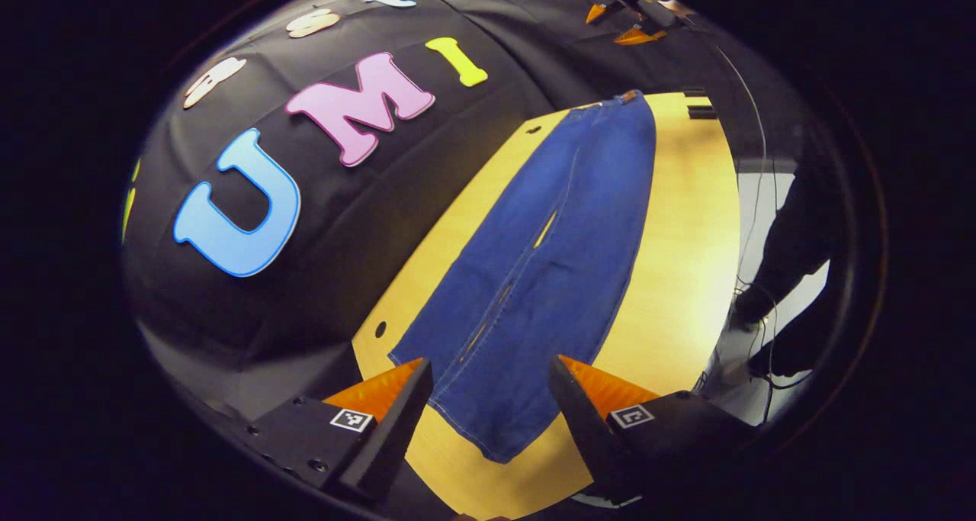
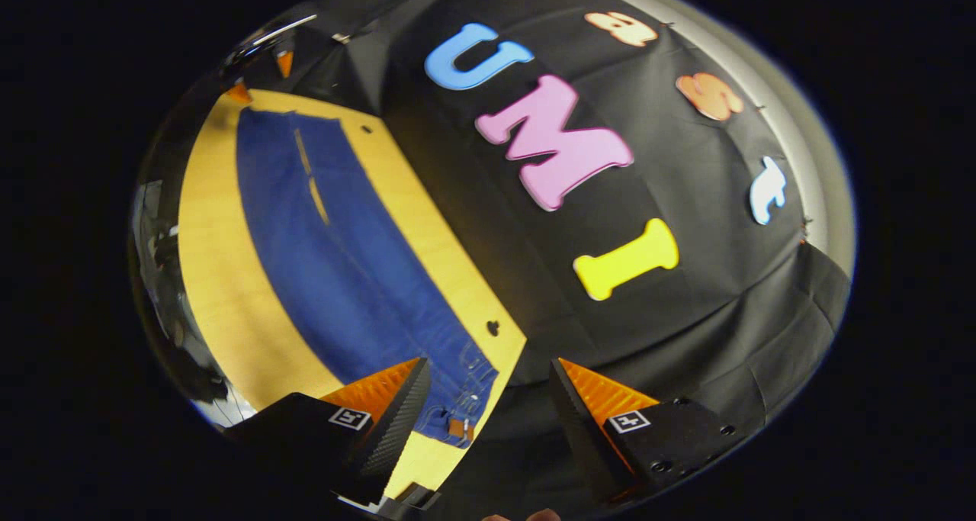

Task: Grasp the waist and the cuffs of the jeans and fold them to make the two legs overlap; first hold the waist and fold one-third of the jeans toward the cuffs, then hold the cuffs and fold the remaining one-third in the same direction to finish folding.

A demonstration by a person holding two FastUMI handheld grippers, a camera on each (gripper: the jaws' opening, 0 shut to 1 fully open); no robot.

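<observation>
Partly hidden: jeans (image 2: pixel 343 277) waist behind right gripper (image 2: pixel 488 384) fingers (image 2: pixel 396 410) | both grippers agape

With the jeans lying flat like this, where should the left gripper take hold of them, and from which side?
Probably at the cuffs, the hem end lying nearest the open left gripper. The jeans lie flat and lengthwise on the table, legs side by side, so coming down from above at the outer cuff corner, pinching the hem edge, looks best. The waist lies by the right gripper.
</observation>
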